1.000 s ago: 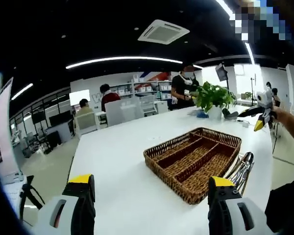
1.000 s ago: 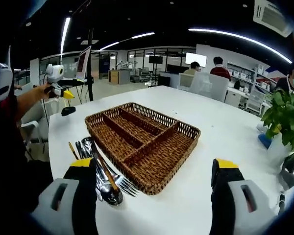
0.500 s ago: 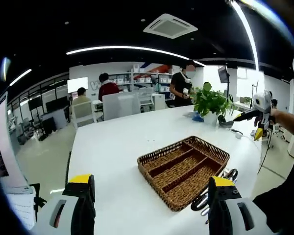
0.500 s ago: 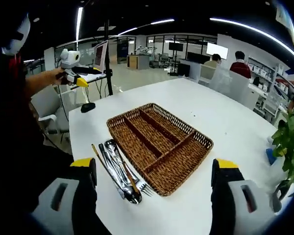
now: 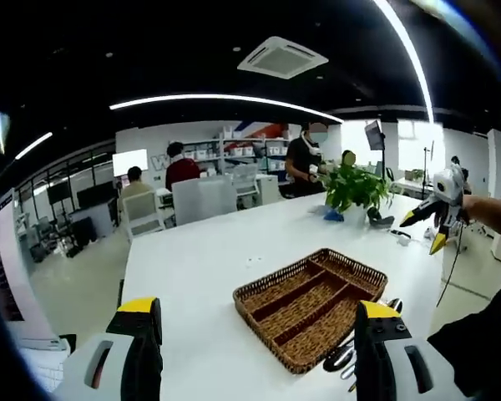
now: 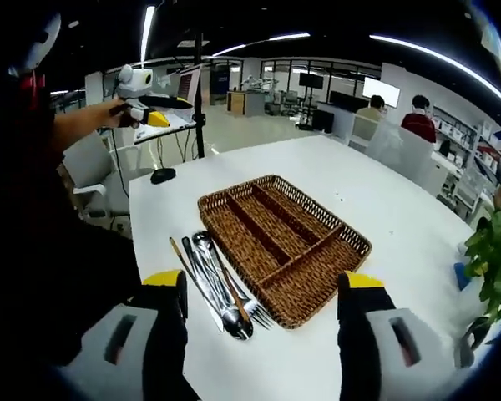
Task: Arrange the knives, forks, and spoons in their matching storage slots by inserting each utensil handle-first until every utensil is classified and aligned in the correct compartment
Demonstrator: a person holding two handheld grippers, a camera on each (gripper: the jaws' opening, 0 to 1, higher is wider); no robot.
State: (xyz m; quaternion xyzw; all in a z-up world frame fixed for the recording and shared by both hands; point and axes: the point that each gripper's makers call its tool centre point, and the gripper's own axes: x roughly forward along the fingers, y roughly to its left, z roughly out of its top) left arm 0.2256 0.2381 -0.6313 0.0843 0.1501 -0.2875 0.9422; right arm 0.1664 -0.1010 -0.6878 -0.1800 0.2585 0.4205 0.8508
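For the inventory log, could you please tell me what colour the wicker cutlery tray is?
Brown; the wicker cutlery tray shows best in the right gripper view.

Item: white table (image 6: pixel 384 209), long, glossy; I see same table (image 5: pixel 200 276) in left gripper view.
On it: wicker tray (image 6: pixel 284 246), divided into compartments, near my end.
Utensil bundle (image 6: pixel 221 288), just beside tray's long side, flat on tabletop.
Potted plant (image 5: pixel 355 188) at far end.
Blue item (image 5: pixel 332 215) beside pot.
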